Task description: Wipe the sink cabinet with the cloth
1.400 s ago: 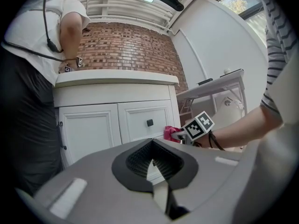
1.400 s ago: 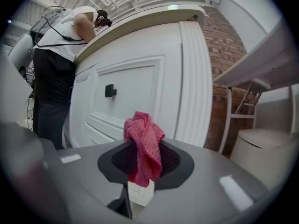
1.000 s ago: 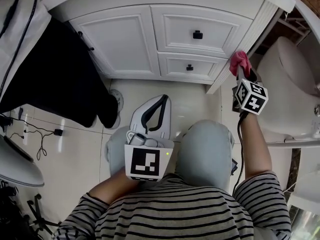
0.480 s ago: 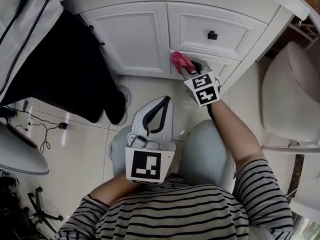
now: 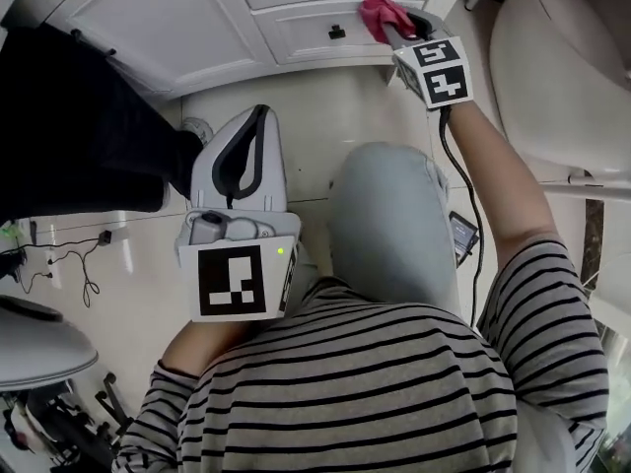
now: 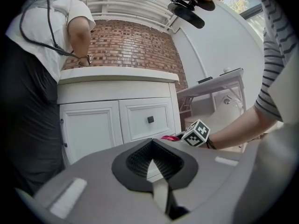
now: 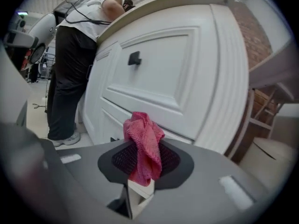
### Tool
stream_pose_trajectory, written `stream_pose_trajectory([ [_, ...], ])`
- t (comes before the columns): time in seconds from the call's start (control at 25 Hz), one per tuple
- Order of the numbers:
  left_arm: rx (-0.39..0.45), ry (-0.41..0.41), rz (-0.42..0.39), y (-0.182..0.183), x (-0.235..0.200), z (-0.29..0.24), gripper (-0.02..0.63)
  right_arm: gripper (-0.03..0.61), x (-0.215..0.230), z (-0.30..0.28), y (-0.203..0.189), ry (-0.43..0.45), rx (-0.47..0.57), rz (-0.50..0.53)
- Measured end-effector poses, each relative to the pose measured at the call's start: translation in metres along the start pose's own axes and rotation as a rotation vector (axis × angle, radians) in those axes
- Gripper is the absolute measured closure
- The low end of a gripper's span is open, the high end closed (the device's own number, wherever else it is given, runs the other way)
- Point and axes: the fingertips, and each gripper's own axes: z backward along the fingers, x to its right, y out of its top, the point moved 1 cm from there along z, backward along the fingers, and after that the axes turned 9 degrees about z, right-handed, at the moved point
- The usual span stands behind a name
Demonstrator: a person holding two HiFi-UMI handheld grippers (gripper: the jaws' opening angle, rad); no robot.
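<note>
Right claw (image 5: pixel 402 30) is clamped on the pink cloth (image 5: pixel 378 12), which is bunched between the jaws and sticks out past the tips. The cloth sits at the lower drawer front of the white sink cabinet (image 5: pixel 177 18), just right of the black knob (image 5: pixel 337 33). Left claw (image 5: pixel 254 126) has its jaws together with nothing in them. It is held over the floor tiles (image 5: pixel 325 116) beside the knee (image 5: pixel 389 215), apart from the cabinet. A bystander (image 5: pixel 69 116) in dark trousers stands at the cabinet's left.

Pink cloth (image 7: pixel 144 146) (crumpled, upright) is at white sink cabinet's (image 7: pixel 163 78) lower drawer (image 5: pixel 296 35).
</note>
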Motion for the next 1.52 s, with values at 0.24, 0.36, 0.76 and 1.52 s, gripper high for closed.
stream_pose_trajectory([
  [0.24, 0.009, -0.034, 0.014, 0.004, 0.014, -0.004, 0.618, 0.494, 0.053, 0.032, -0.043, -0.139, -0.088, -0.071],
  [0.36, 0.020, -0.040, 0.017, 0.004, 0.016, -0.003, 0.618, 0.494, 0.050, 0.042, -0.037, -0.138, -0.056, -0.120],
  [0.76, 0.015, 0.019, 0.049, -0.007, -0.004, 0.022, 0.618, 0.494, -0.096, -0.027, 0.018, 0.101, 0.139, -0.170],
  [1.52, -0.045, 0.019, 0.008, -0.016, -0.009, 0.009, 0.618, 0.499, -0.109, -0.068, -0.002, 0.102, 0.119, -0.049],
])
